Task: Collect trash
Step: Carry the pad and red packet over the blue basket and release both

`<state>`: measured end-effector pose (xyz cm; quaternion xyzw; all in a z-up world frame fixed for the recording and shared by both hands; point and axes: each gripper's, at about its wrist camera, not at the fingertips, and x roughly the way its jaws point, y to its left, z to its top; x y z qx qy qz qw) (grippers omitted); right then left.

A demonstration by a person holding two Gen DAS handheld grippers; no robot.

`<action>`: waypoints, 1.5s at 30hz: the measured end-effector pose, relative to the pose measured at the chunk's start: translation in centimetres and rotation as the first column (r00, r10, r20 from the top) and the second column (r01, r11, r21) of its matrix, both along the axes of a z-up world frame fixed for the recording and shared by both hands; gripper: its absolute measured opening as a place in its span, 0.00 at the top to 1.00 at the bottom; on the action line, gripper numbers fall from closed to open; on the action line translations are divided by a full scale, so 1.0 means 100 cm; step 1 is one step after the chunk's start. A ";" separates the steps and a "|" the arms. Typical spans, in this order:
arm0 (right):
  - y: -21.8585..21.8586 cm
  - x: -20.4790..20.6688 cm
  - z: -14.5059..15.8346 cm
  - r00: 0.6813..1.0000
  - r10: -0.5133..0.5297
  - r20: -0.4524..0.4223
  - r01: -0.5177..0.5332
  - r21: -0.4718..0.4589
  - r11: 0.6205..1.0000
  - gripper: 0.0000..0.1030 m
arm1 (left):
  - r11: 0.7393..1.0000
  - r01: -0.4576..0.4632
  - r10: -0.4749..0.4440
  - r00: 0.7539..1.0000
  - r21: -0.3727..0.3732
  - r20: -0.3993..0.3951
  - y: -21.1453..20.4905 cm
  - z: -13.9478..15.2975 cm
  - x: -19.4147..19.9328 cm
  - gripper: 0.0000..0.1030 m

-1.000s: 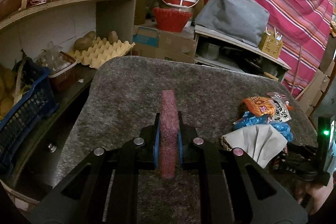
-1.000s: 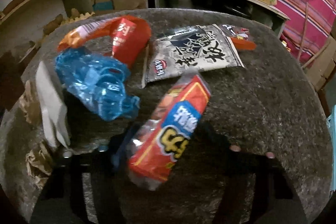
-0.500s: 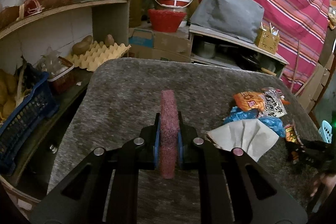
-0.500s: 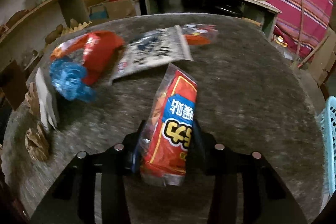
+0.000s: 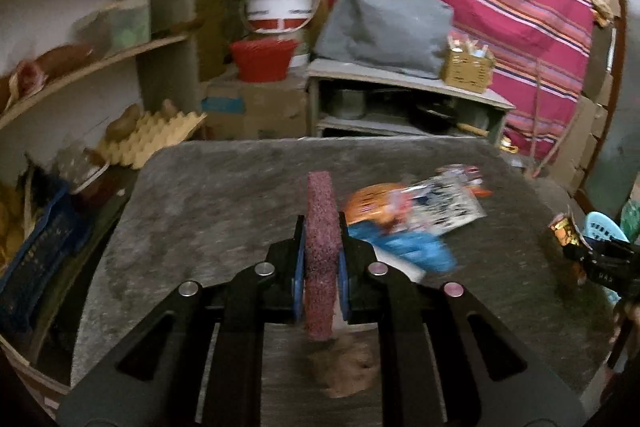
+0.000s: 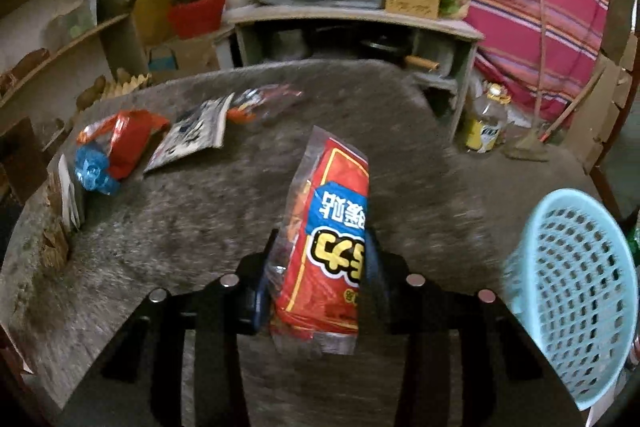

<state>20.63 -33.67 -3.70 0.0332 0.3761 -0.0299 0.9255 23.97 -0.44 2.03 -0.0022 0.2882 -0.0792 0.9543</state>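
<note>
Two views, left wrist first:
Left jaws: the left gripper (image 5: pixel 321 259) is clenched on a dark red scouring pad (image 5: pixel 319 251), which stands on edge between the pads, its long axis running out along the fingers.
Litter ahead: an orange wrapper (image 5: pixel 370 203), a black-and-white packet (image 5: pixel 448 203) and a crumpled blue wrapper (image 5: pixel 412 251) lie together on the grey tabletop (image 5: pixel 224 195), just right of the pad; a brown crumpled scrap (image 5: pixel 348 371) shows below the jaws.
Right wrist view:
Right jaws: the right gripper (image 6: pixel 318 275) grasps a red snack bag (image 6: pixel 324 247), having just been closing on it; the bag stands upright in the jaws, long axis pointing away from the camera.
Basket: a light blue basket (image 6: pixel 576 291) sits low to the right, just beside the tabletop's edge and near the held bag.
Deciding relation: the basket lies to the right of the bag, so the right hand is judged the nearer one for dropping it in.
</note>
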 end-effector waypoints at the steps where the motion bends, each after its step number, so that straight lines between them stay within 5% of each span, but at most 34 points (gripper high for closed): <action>1: -0.007 -0.004 0.005 1.000 -0.002 0.013 0.002 -0.002 1.000 0.61 | 1.000 0.020 -0.020 1.000 -0.005 0.002 -0.011 0.004 -0.002 0.89; 14: -0.118 -0.067 0.033 0.991 -0.100 0.089 0.100 0.006 0.995 0.61 | 0.972 0.233 -0.233 0.972 -0.032 0.003 -0.186 0.012 -0.013 0.89; 29: -0.238 -0.138 0.012 0.950 -0.304 0.072 0.305 0.001 0.952 0.61 | 0.864 0.504 -0.504 0.863 -0.005 -0.045 -0.381 -0.024 -0.047 0.89; 38: -0.264 -0.156 -0.004 0.936 -0.347 0.052 0.346 0.029 0.938 0.61 | 0.801 0.598 -0.598 0.801 -0.012 -0.031 -0.453 -0.027 -0.069 0.89; 45: -0.272 -0.159 -0.008 0.935 -0.352 0.039 0.351 0.038 0.936 0.61 | 0.780 0.625 -0.626 0.776 -0.041 -0.078 -0.480 -0.040 -0.064 0.87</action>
